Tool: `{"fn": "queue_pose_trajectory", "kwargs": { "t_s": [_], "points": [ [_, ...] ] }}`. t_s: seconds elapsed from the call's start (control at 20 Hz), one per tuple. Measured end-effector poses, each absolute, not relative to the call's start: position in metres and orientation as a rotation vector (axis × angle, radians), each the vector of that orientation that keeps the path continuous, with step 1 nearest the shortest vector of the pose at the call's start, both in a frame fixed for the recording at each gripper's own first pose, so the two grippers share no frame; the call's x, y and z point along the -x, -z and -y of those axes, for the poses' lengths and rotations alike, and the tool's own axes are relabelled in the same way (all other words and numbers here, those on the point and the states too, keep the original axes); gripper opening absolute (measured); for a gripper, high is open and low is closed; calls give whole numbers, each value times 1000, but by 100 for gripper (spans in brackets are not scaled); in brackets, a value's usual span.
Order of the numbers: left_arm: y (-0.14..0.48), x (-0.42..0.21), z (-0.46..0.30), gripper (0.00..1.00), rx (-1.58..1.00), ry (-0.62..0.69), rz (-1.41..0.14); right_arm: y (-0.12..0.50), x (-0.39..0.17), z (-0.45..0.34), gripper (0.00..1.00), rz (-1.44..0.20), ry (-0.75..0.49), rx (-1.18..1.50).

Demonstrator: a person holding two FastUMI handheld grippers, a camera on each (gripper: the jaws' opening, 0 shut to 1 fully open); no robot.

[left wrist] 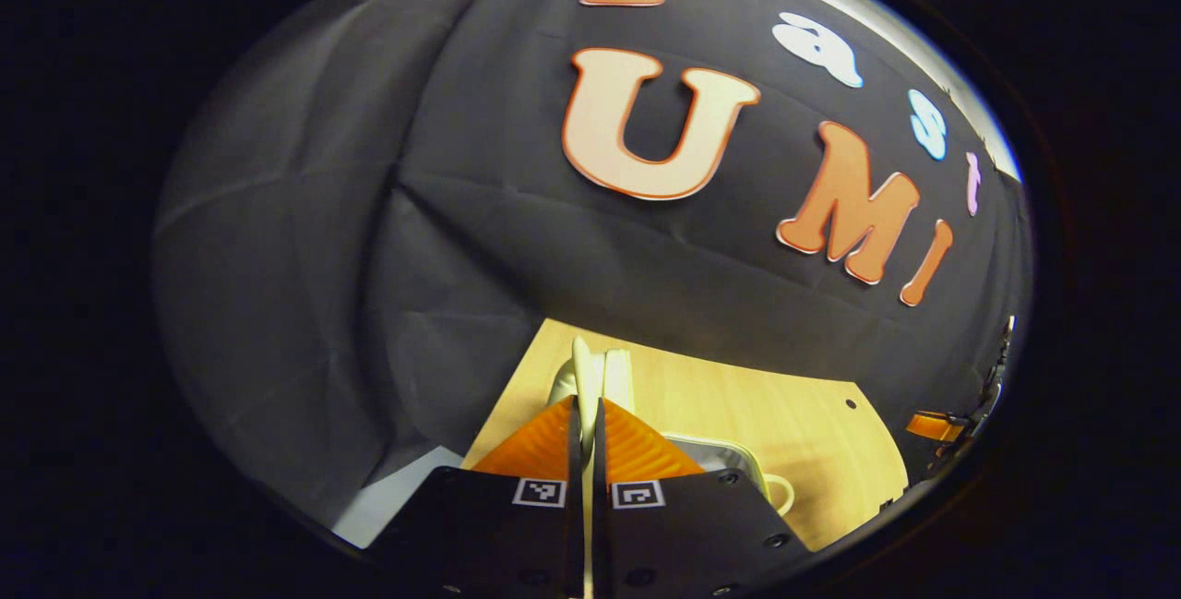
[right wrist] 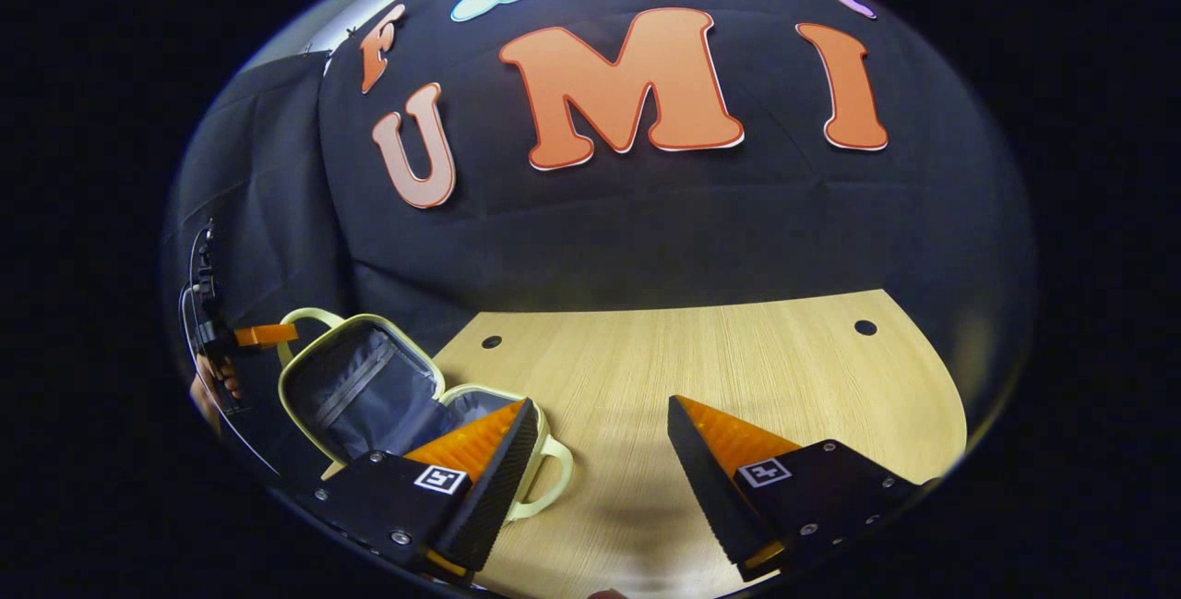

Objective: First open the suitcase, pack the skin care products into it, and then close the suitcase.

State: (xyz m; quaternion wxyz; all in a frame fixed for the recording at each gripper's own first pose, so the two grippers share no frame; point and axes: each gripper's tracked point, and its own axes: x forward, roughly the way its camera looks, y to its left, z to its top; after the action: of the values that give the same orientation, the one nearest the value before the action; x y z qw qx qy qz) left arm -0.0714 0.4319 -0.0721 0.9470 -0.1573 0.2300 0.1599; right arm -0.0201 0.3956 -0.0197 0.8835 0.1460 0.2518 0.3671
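Small cream-rimmed suitcase (right wrist: pixel 369 391) lies open near tabletop's (right wrist: pixel 738 359) left edge; left gripper (left wrist: pixel 587 414) pinches its lid rim; right gripper (right wrist: pixel 600 424) gapes empty; packing products seems next.

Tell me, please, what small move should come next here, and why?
Probably swing the right gripper off to fetch a skin care product. The cream suitcase with dark lining already stands open, the left gripper pinches its looped lid handle, and the right jaws hang open and empty over the pale wooden table.
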Motion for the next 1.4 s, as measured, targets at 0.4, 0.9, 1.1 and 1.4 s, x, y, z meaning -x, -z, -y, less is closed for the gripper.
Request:
{"fn": "queue_pose_trajectory", "kwargs": {
  "t_s": [0.4,0.9,1.1,1.4],
  "points": [
    [52,44,-314,4,261,-276,-451,3,2,-361,92,-340,-807,-196],
    [103,7,-178,4,272,-143,-531,30,-3,-319,92,-302,-833,-141],
    [142,0,-131,4,273,-100,-608,39,-2,-307,92,-312,-855,-138],
    [195,-4,-95,4,195,-68,-720,59,-4,-296,93,-339,-874,-124]
  ]
}}
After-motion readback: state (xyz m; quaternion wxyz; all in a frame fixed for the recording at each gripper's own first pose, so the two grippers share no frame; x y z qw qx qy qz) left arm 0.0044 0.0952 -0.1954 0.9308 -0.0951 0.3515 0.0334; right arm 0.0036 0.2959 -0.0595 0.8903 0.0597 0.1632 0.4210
